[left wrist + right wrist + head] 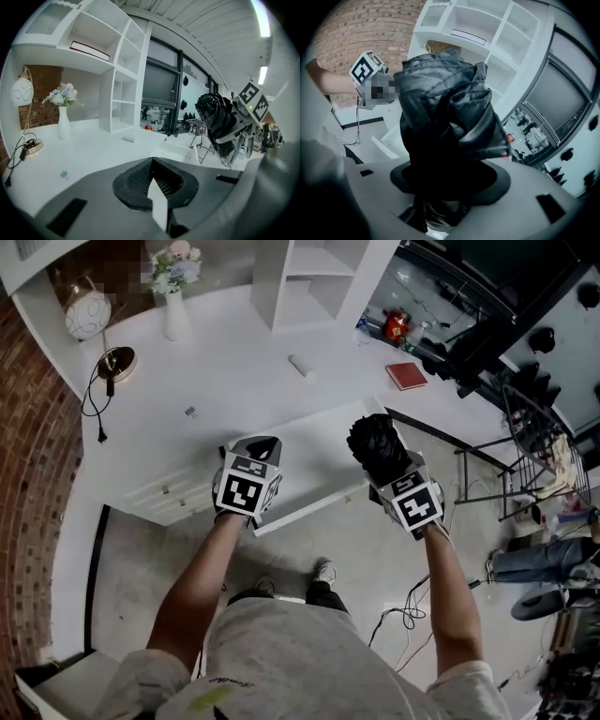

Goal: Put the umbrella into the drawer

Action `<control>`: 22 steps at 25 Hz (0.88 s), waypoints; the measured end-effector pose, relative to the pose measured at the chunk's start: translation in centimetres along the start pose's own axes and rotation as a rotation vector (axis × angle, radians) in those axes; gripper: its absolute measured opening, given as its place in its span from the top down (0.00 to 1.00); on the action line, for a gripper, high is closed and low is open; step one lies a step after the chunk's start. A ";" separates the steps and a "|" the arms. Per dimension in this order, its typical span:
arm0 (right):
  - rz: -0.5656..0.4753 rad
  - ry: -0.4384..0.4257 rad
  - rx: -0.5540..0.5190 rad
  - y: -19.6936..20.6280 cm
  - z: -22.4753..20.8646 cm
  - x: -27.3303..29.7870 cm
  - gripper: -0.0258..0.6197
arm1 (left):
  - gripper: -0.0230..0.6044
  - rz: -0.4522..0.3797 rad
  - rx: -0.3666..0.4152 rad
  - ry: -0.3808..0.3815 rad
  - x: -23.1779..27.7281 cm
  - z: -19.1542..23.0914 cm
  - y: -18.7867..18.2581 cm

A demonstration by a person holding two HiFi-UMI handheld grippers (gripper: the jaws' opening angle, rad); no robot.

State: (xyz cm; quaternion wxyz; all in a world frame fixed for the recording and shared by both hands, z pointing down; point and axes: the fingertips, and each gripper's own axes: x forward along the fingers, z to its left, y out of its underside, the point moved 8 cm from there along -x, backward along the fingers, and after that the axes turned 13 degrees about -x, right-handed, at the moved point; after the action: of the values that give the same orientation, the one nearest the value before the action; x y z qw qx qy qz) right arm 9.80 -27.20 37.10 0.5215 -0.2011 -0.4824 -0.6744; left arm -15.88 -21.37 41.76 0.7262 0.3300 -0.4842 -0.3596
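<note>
**Umbrella in hand, drawer open, drop not yet made**

My right gripper [440, 192] is clenched on the folded black umbrella [450, 117]. The bundle stands up out of the jaws, and its crumpled canopy fills most of the right gripper view. From the head view, the umbrella [377, 444] pokes forward past the right gripper [389, 476], held in the air and touching nothing else.

My left gripper [157, 187] has its jaws pressed together on a thin white edge. I judge this to be the front of the drawer [314, 505], since the left gripper [255, 454] sits at the left end of that white strip in the head view.

The drawer juts out from the white desk [234, 381] between my two grippers. The umbrella hangs just beside its right end, above it rather than inside.

As I read it, the pick-up is done and the drawer is pulled out. What remains is to bring the umbrella over the opening, lower it in, let go, and probably push the drawer closed. I cannot see how deep the drawer is.
</note>
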 end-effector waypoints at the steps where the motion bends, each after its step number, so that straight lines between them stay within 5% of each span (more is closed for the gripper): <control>1: 0.002 -0.006 -0.016 -0.1 -0.2 0.2 0.56 | 0.97 -0.002 0.000 -0.005 0.0 0.1 0.0; 22: 0.038 -0.148 -0.316 -1.4 -2.8 6.2 0.56 | 0.97 0.000 -0.067 -0.118 1.8 2.0 1.3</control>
State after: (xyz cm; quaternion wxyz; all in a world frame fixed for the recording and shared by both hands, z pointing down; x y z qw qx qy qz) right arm 6.89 -32.79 40.03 0.4594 -0.3386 -0.4036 -0.7151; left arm -17.06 -22.44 44.30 0.7069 0.2835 -0.5139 -0.3947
